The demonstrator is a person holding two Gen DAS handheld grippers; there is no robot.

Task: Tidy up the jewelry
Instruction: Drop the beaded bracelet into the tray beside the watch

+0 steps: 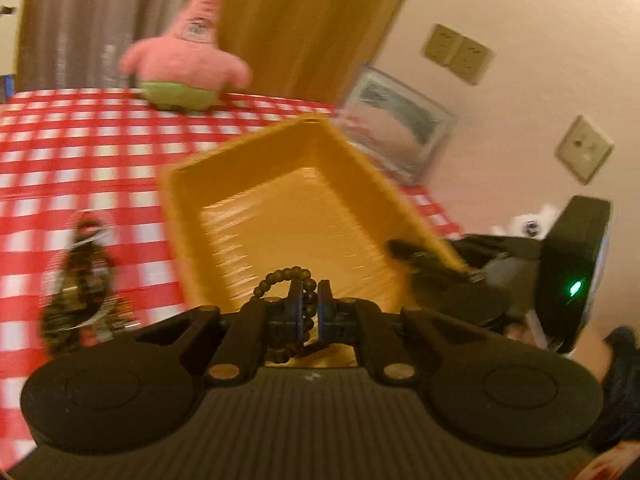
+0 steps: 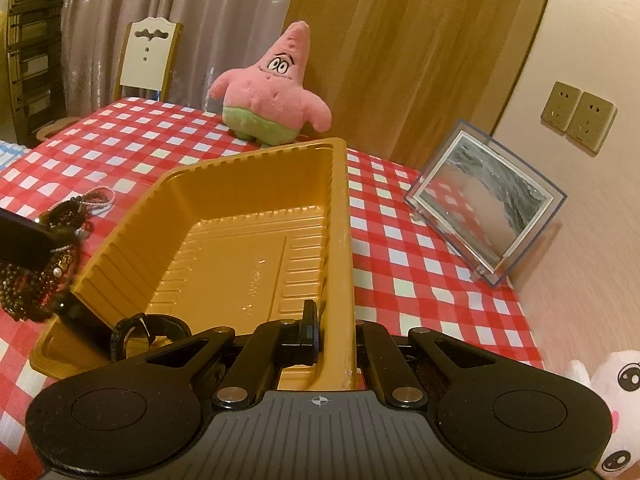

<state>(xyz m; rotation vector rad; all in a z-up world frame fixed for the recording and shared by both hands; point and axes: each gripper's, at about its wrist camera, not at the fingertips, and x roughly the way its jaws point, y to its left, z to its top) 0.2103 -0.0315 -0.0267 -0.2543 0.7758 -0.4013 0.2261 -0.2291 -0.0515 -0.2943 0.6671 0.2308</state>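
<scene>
A yellow ribbed plastic tray (image 1: pixel 280 208) (image 2: pixel 248 240) sits on the red-checked tablecloth. My left gripper (image 1: pixel 310 304) hovers over the tray's near end, shut on a dark beaded bracelet (image 1: pixel 280 276) that loops above the pads and hangs below them. My right gripper (image 2: pixel 336 328) is shut on the tray's right wall, one finger inside and one outside; the left wrist view shows it (image 1: pixel 416 256) at the tray's right rim. A black watch-like band (image 2: pixel 148 332) lies in the tray's near left corner. A pile of beaded and pearl jewelry (image 1: pixel 80 280) (image 2: pixel 56 240) lies left of the tray.
A pink star-shaped plush (image 2: pixel 272 88) stands at the table's far edge. A glass picture frame (image 2: pixel 484 204) leans by the wall on the right. A white plush (image 2: pixel 608 408) sits at the near right. A chair (image 2: pixel 148 56) stands behind the table.
</scene>
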